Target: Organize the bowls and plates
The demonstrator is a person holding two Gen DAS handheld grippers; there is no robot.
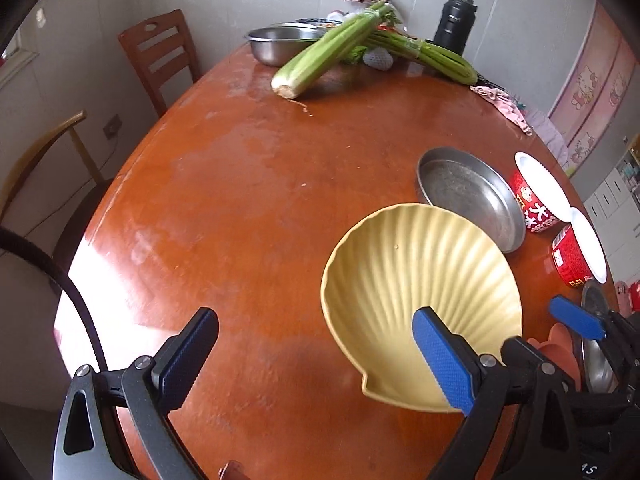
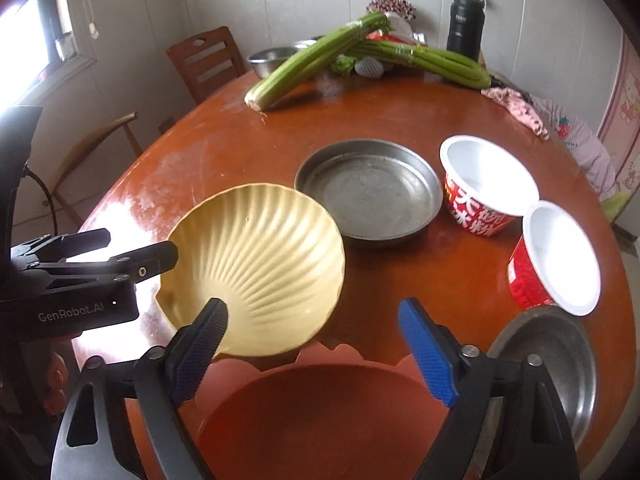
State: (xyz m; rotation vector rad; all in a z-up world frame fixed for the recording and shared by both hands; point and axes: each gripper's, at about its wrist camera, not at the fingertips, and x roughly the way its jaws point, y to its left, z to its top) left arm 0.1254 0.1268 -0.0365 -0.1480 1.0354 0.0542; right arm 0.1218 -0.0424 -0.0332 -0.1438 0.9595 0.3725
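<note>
Round wooden surface (image 2: 248, 160), shell plate (image 2: 260, 264) at 10 o'clock of right claw (image 2: 312, 344), released, fan axis toward 1 o'clock; left claw (image 1: 316, 356) released, plate at its 1 o'clock; right nearer.

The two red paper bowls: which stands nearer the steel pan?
The farther red bowl, close beside the steel pan; the other red bowl stands nearer the camera.

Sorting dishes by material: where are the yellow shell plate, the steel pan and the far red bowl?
yellow shell plate (image 2: 260, 264), right wrist view, ribbed inside.
steel pan (image 2: 368, 192), right wrist view, flat bottom.
far red bowl (image 2: 486, 178), right wrist view, white inside.
</note>
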